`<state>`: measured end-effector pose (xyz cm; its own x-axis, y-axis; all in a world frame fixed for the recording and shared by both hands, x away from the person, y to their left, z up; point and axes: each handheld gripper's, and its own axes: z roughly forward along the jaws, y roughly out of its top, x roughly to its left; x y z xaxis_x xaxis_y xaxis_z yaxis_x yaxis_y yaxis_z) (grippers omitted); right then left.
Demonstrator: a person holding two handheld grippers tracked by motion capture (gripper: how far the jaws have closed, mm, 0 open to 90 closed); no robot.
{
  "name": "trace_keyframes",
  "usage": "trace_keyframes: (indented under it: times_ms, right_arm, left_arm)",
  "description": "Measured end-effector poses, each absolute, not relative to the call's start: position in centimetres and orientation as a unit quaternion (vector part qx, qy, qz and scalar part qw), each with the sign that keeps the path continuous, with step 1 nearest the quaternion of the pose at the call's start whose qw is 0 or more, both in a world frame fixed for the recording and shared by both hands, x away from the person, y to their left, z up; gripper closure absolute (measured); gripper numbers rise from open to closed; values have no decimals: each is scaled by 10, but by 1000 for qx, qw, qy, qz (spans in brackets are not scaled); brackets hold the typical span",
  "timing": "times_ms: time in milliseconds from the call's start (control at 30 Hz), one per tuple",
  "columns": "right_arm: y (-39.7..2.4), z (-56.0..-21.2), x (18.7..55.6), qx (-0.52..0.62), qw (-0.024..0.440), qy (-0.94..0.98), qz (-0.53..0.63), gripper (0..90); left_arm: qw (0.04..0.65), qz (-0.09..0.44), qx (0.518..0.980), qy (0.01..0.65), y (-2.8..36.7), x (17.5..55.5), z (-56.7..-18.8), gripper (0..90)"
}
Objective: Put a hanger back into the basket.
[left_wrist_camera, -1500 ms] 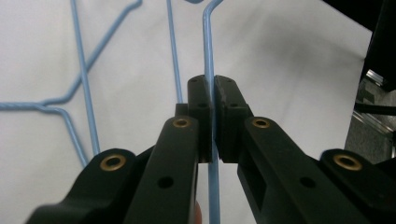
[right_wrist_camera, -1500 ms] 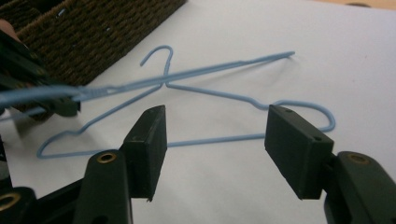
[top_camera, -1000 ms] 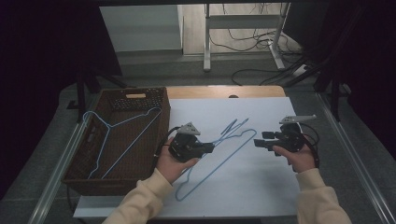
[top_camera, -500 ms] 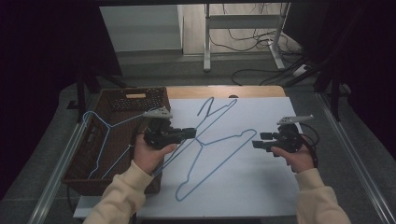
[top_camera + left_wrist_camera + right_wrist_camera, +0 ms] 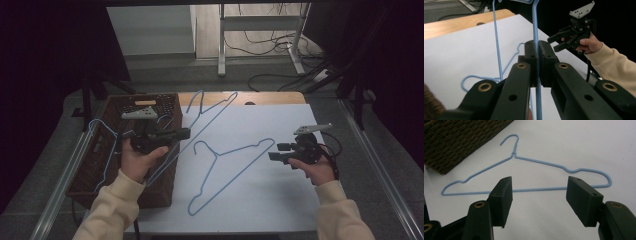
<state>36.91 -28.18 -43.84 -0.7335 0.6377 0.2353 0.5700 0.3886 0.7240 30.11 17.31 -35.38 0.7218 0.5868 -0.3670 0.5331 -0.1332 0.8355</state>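
My left gripper (image 5: 182, 133) is clamped tight on a blue wire hanger (image 5: 210, 107); in the left gripper view the wire (image 5: 536, 37) runs straight up between the pressed-together pads, and I see it lifted off the white table sheet (image 5: 280, 200), slanting from beside the wicker basket (image 5: 120, 192) up toward the table's far edge. A second blue hanger (image 5: 227, 172) lies flat on the sheet between my two hands. My right gripper (image 5: 274, 152) hovers to its right with the jaws standing apart and nothing in them; in the right gripper view that hanger's bottom bar (image 5: 536, 190) lies just beyond the two pads, not touched. A third blue hanger (image 5: 100, 145) rests in the basket.
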Motion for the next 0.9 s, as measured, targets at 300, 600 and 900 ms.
trace_keyframes:
  times_ms: [300,600,900]
  right_arm:
    - [-279,-440,369,363,39,836,411,381]
    - [-279,-440,369,363,41,837,408,379]
    - [-279,-441,369,362,42,839,405,375]
  left_arm:
    - [559,34,733,386,207,296,-352,867]
    - [560,19,726,397,228,299,-360,867]
    - [562,12,718,410,250,303,-364,866]
